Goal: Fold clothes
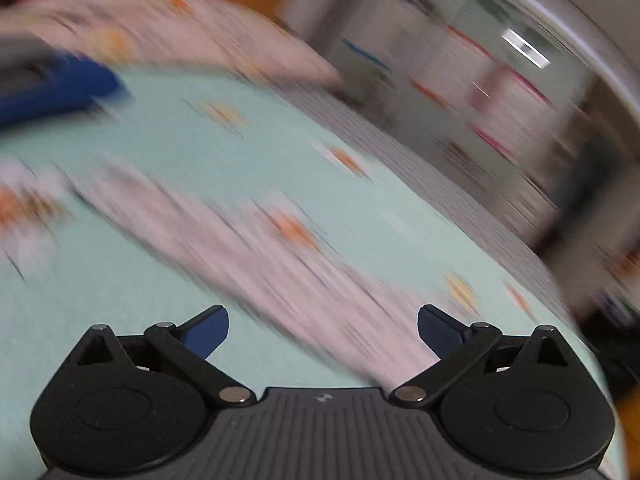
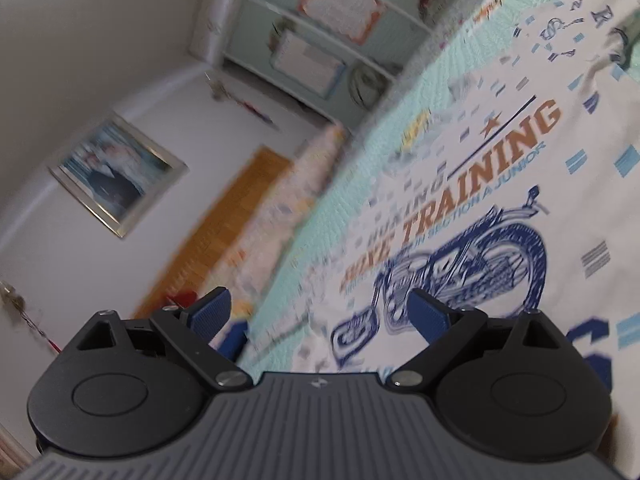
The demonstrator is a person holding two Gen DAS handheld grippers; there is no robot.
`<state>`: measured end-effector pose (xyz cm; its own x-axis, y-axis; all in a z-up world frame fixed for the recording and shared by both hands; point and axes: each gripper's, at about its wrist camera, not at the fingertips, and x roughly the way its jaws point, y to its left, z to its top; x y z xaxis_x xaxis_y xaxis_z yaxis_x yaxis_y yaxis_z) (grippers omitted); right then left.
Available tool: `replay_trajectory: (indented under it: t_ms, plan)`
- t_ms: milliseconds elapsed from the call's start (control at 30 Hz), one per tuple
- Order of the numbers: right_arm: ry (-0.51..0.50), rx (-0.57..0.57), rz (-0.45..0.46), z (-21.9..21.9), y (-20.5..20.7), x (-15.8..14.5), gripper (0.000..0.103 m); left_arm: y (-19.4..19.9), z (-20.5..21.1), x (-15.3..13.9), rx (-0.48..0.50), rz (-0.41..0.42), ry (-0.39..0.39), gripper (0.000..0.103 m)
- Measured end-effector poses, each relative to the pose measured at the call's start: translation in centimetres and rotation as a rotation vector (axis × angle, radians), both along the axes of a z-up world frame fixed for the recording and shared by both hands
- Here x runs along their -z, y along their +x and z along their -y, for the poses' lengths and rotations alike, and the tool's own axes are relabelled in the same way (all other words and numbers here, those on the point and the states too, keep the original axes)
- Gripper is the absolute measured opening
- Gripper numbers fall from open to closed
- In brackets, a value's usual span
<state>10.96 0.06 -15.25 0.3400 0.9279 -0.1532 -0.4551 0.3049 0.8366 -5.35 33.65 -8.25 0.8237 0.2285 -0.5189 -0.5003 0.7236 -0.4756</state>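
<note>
A white T-shirt [image 2: 572,208] with a blue motorbike print and orange "TRAINING" lettering lies spread flat on the mint bedspread [image 2: 360,152]. My right gripper [image 2: 320,314] hovers over the shirt's near edge, tilted, open, with nothing between its blue fingers [image 2: 430,316]. The left wrist view is heavily blurred. In it my left gripper [image 1: 323,330] is open wide above the bedspread [image 1: 180,152], over a pale pinkish patch of cloth [image 1: 280,264], and holds nothing. A blurred blue shape [image 1: 60,84] sits at the upper left; what it is cannot be told.
A patterned quilt or pillow [image 2: 288,196] lies along the bed's head by an orange wooden headboard [image 2: 224,220]. A framed picture [image 2: 116,176] hangs on the wall. Pale shelves [image 2: 332,36] with papers stand beyond the bed's far side.
</note>
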Motion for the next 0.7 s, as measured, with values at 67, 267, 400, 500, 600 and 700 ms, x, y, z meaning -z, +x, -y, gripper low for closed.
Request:
replay_trajectory:
  t_ms: [67,267,400,500,600,700]
  plan:
    - [0.020,-0.036,0.005,0.5,-2.1,-1.7,0.100,0.3,3.9,1.0,0.093,-0.045,-0.020,0.101]
    - [-0.062,0.017,-0.015,6.8,-8.9,-4.5,0.103,-3.4,6.3,4.1,0.035,-0.160,-0.069,0.097]
    - [-0.069,0.096,-0.041,11.0,-12.3,-4.4,0.103,-6.7,6.6,3.2,-0.049,-0.109,0.052,0.101]
    - [-0.070,0.142,-0.078,12.7,-13.7,-3.9,0.103,-7.2,6.3,3.5,-0.054,-0.153,0.007,0.100]
    - [-0.081,0.190,-0.129,13.7,-13.9,-3.6,0.103,-6.1,7.3,4.4,0.035,-0.246,0.036,0.100]
    - [-0.085,0.221,-0.141,14.3,-14.5,-3.9,0.103,-5.5,9.0,4.6,0.118,-0.352,0.129,0.099]
